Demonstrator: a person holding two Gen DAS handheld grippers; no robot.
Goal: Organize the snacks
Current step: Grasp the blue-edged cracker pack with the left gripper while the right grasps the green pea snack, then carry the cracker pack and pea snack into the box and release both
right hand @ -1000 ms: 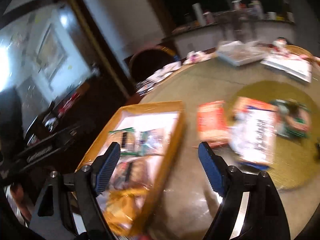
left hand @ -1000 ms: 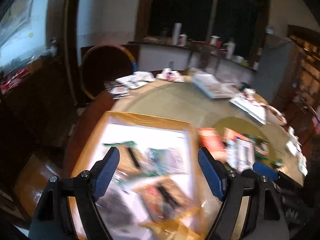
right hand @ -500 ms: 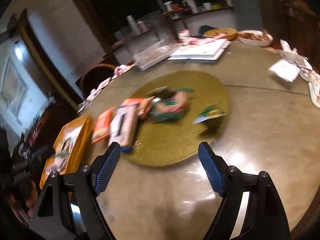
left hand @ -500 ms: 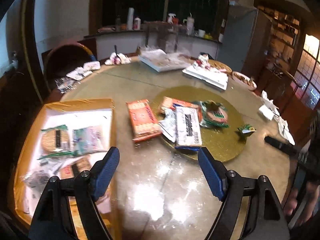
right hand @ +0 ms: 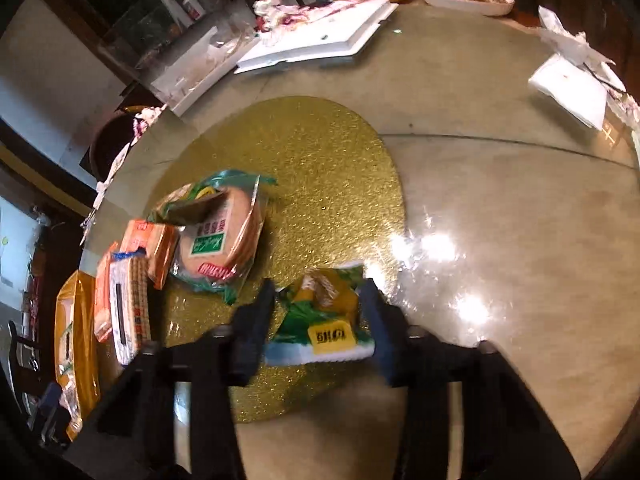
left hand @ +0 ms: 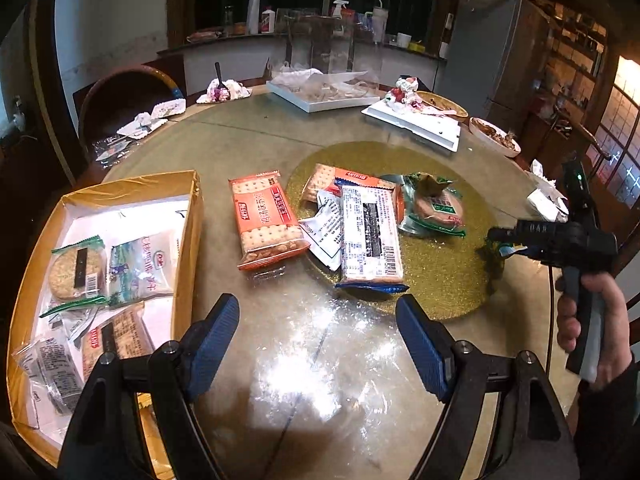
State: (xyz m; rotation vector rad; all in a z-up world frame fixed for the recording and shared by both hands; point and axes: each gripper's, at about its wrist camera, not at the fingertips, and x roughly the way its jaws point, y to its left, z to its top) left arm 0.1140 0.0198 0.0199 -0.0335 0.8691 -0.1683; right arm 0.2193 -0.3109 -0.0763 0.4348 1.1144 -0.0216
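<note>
Now reaching much lower than half a second ago: right gripper down on the gold round mat, blue fingers narrowed and flanking a small green-and-yellow snack packet, seemingly touching its sides, though motion blur leaving a firm pinch unclear. Hovering spread wide and empty over the glossy table: left gripper, between the gold cardboard tray and the mat, orange cracker packet lying ahead.

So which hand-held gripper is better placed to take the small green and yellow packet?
The right hand-held gripper: its fingers already bracket the green and yellow packet on the gold mat. The left hand-held gripper hangs open over bare table, holding nothing.
</note>
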